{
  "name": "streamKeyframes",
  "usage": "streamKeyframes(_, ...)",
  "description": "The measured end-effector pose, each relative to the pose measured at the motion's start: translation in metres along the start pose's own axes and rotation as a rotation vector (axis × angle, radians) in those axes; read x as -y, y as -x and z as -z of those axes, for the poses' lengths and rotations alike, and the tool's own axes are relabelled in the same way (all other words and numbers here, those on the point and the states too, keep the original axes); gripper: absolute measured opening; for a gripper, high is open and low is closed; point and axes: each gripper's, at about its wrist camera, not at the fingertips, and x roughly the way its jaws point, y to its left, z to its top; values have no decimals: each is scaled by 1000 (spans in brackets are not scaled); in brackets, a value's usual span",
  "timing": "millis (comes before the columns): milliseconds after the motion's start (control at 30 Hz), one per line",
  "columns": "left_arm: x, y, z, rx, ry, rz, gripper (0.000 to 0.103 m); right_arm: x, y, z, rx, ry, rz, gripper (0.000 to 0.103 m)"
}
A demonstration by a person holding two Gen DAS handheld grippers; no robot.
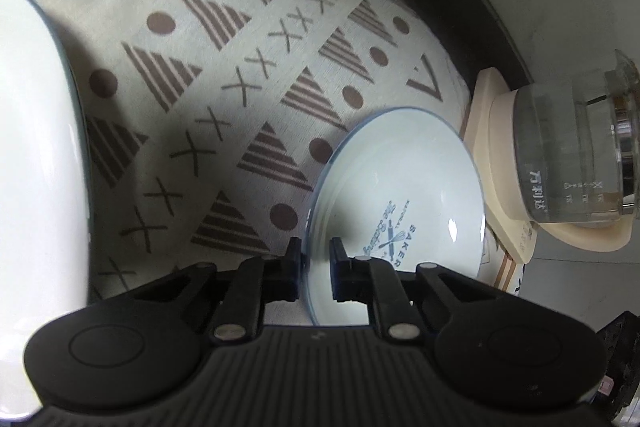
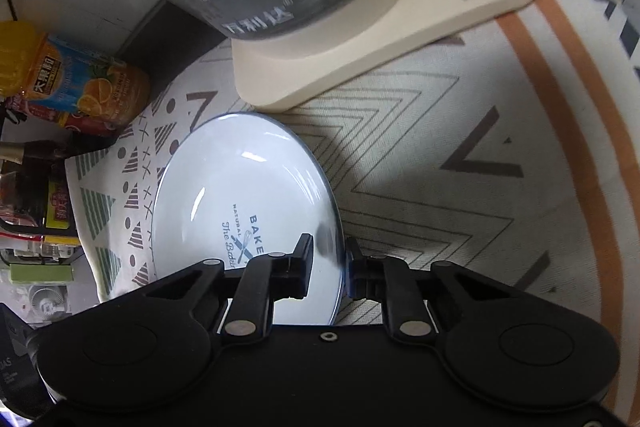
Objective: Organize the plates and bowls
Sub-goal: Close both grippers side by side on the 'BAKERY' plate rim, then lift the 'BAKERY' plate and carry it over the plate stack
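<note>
Left gripper (image 1: 316,269): jaws nearly closed, pinched on the rim of the plate (image 1: 400,195), one finger outside on the cloth side, the other inside over the plate's well. Right gripper (image 2: 329,265): jaws likewise drawn in tight on the opposite edge of the same plate (image 2: 244,195), left finger over the white face, right finger outside the rim above the cloth. Plate white with a thin blue edge, printed "BAKER" with crossed whisk and rolling pin in the middle; gripped from both sides; whether raised off the tablecloth (image 1: 224,99) cannot be told. Cloth cream, patterned with brown dots, striped triangles and crosses, turning to chevron lines and an orange band towards the right. Just beyond the plate on the far right, a glass kettle (image 1: 576,155) on a cream base (image 1: 496,155), the base close to the plate's rim. To the far left of the left view, the big white curve of another dish (image 1: 36,155), well apart from the plate. At the far edge, an orange juice bottle (image 2: 76,83) lying near the cloth's corner, with blurred packets and clutter (image 2: 36,223) beside it.
</note>
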Motion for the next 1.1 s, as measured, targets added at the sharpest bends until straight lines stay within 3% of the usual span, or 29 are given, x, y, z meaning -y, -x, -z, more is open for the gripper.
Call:
streamKeyframes(367,10,15,-5,52,-52,3,9,-4,9,-2,58,52,-50,10)
streamKeyframes(633,20,36,-12,104,-139,31,9,-25,28,5,161,101,-56,10)
streamKeyframes(1100,2,76,-30,106,-229,95,8,-62,44,40,260,48,-56,10)
